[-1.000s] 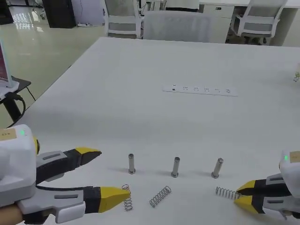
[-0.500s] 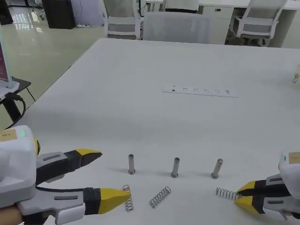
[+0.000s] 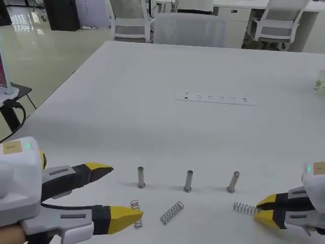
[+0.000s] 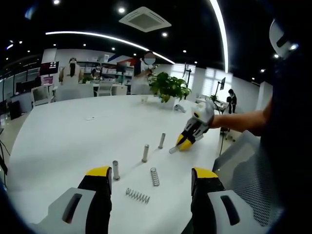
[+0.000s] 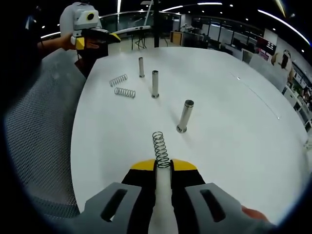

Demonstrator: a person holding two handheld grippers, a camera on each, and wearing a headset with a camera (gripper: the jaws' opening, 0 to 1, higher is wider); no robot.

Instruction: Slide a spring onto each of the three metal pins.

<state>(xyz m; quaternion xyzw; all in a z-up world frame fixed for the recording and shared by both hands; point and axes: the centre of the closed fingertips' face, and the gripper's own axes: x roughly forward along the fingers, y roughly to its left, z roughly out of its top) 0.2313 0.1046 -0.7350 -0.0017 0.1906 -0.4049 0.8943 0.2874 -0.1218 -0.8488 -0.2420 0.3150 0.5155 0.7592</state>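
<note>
Right gripper [image 5: 162,165] is pinched narrow on one end of a thin grey wire coil spring [image 5: 160,148], which juts ahead of its tips toward the nearest upright metal pin [image 5: 185,116]. Held so, the spring may flex and miss or topple the pin. Left gripper [image 4: 151,173] stands wide and empty, with two loose springs [image 4: 138,196] just ahead. Depth of coil between the right jaws is hidden.

The left gripper [image 3: 124,192] and right gripper [image 3: 259,211] match: white housing, grey slotted arms, black jaws with yellow tips. A green light [image 3: 308,169] glows on each housing; the left bears a small yellow label [image 3: 11,147].
</note>
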